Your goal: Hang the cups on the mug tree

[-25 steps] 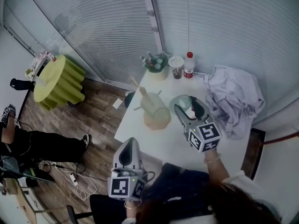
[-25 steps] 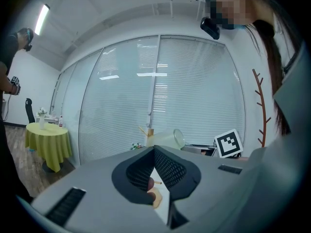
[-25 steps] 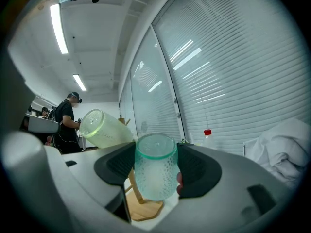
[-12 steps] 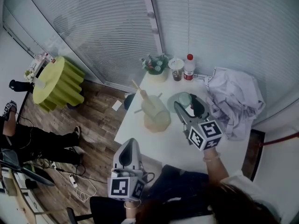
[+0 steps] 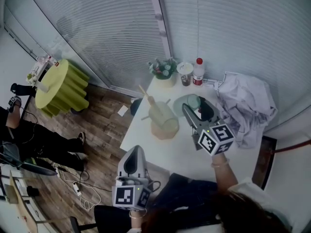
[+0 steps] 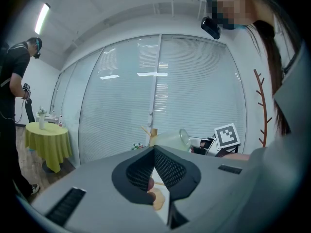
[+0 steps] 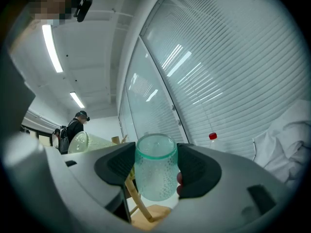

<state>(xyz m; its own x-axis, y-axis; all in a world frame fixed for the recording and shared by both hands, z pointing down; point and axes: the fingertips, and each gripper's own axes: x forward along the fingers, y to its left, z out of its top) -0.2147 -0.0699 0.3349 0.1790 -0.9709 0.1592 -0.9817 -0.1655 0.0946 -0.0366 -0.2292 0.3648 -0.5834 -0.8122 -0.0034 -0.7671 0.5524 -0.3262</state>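
The right gripper had its fingers clamped on the sides of a teal cup of dimpled glass. In the right gripper view the cup's rim pointed up. In the head view this gripper held the cup over the white surface, just to the right of the mug tree.

The mug tree stood near the left side of the surface on a round wooden base. A pale cup already sat on it, tilted over on its side, with bare wooden pegs sticking out above and to the left. Past the teal cup, the right gripper view showed the tree's stem and the pale cup off to the left.

The left gripper hung low at the near left corner of the surface, well apart from the tree. Its fingers were together at the tips with nothing between them. Beyond them its own view showed the mug tree and the pale cup.

At the back of the surface stood a bottle with a red cap, a drink cup and a small plant. A crumpled white cloth lay along the right side. On the wooden floor to the left was a round table with a yellow-green cover, and a person in dark clothes nearby.
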